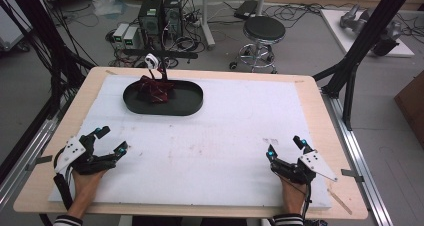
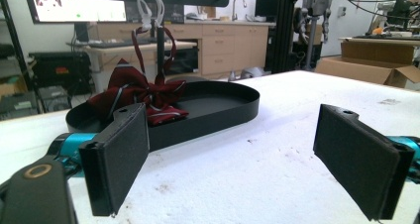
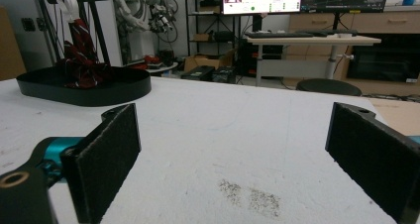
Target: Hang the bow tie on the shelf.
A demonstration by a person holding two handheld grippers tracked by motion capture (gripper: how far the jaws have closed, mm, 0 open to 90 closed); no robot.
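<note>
Seen from above, the left gripper (image 1: pixel 109 139) rests near the bench's (image 1: pixel 210 146) left front corner, jaws spread wide and empty. Beyond it, a dark red bow tie (image 1: pixel 155 90) lies in the left end of a black oval tray (image 1: pixel 190 98), its long axis apparently across the bench. Approaching low, across the knot, seems best. At right, the right gripper (image 1: pixel 286 147) is open, holding nothing.
</note>
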